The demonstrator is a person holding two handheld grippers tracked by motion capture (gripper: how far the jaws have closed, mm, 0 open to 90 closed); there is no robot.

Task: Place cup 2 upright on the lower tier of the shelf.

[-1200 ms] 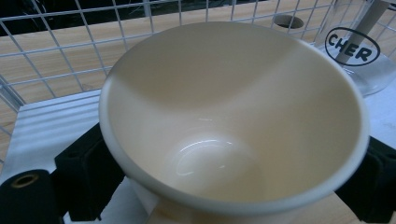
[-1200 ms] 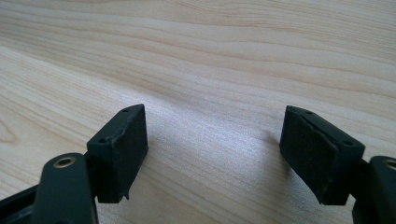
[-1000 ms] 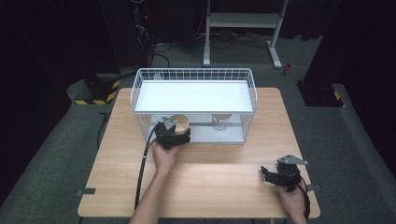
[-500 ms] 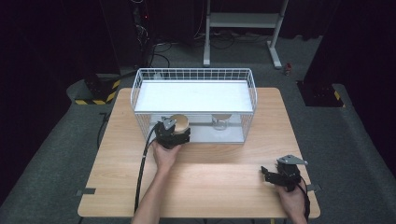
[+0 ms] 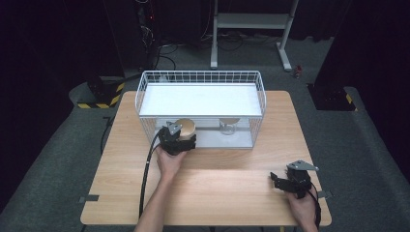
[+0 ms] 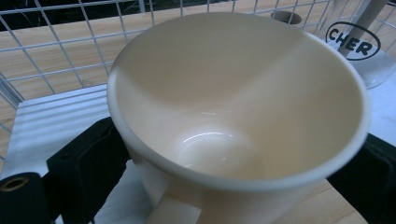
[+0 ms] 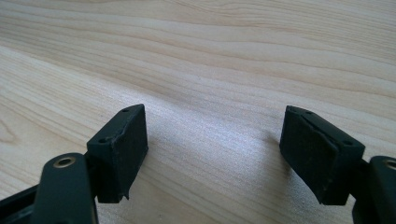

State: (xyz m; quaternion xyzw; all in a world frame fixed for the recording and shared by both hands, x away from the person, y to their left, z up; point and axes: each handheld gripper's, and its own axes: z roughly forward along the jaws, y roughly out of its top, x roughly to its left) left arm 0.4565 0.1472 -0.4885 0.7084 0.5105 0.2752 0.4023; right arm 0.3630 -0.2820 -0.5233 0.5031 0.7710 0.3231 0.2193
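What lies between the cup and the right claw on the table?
Only bare wooden table lies between the cup and the right claw, as the high view shows.

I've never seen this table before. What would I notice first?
Probably the white wire basket at the far side of the wooden table, with a glass standing under its shelf. Next, the big cream cup sits between the jaws of the left claw at the basket's front, and those jaws have just been opening. The right claw rests open near the table's right corner, holding nothing.
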